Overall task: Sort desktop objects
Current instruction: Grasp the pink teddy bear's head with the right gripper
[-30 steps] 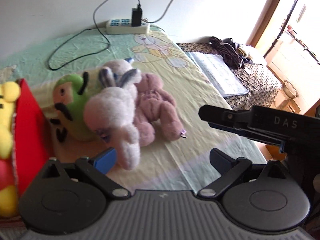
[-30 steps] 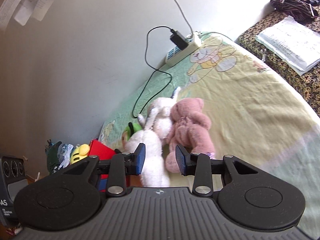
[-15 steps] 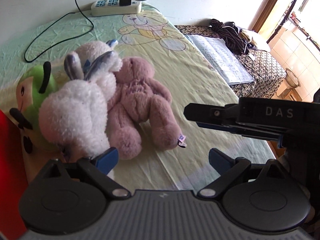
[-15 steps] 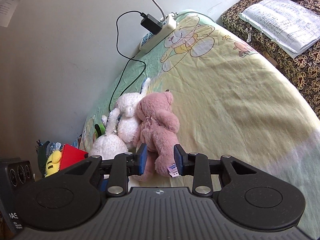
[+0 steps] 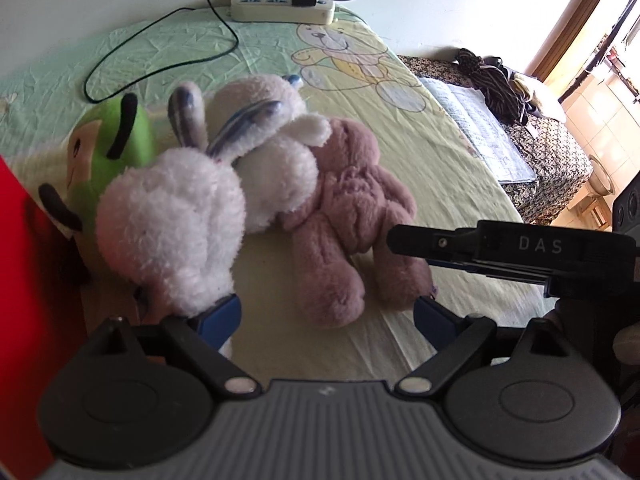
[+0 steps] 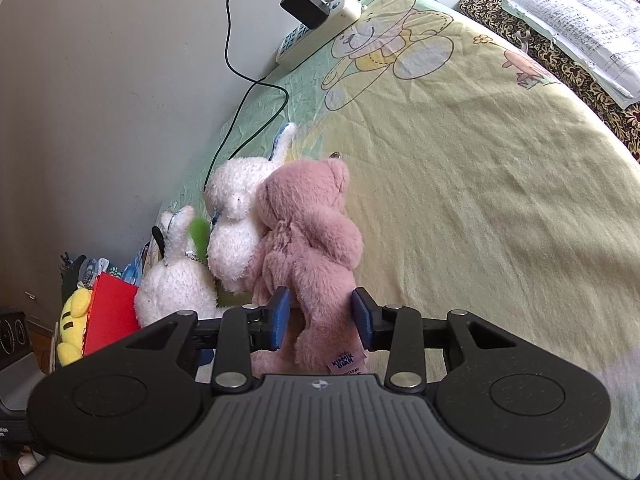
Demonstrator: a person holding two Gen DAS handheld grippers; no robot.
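A pink bear (image 6: 308, 236) lies on the yellow-green sheet (image 6: 480, 200), pressed against a white bunny (image 6: 236, 216). A second white bunny (image 6: 172, 284) and a green plush (image 5: 116, 148) lie to the left. My right gripper (image 6: 321, 318) is open, and the bear's leg sits between its blue pads. In the left wrist view the pink bear (image 5: 348, 208) lies ahead of my left gripper (image 5: 326, 316), which is open wide and holds nothing. The nearer white bunny (image 5: 172, 220) touches its left fingertip (image 5: 220, 314). The right gripper (image 5: 480, 248) reaches in from the right beside the bear's leg.
A red box (image 6: 108, 312) and a yellow plush (image 6: 74, 320) stand at the far left. A power strip (image 5: 280, 10) with a black cable lies by the wall. Papers (image 6: 580, 20) rest on a patterned surface to the right of the sheet.
Both grippers have moved forward toward the plush toys. The right gripper's fingers now straddle the pink bear's leg. The red box has slid out to the left edge of the left view.
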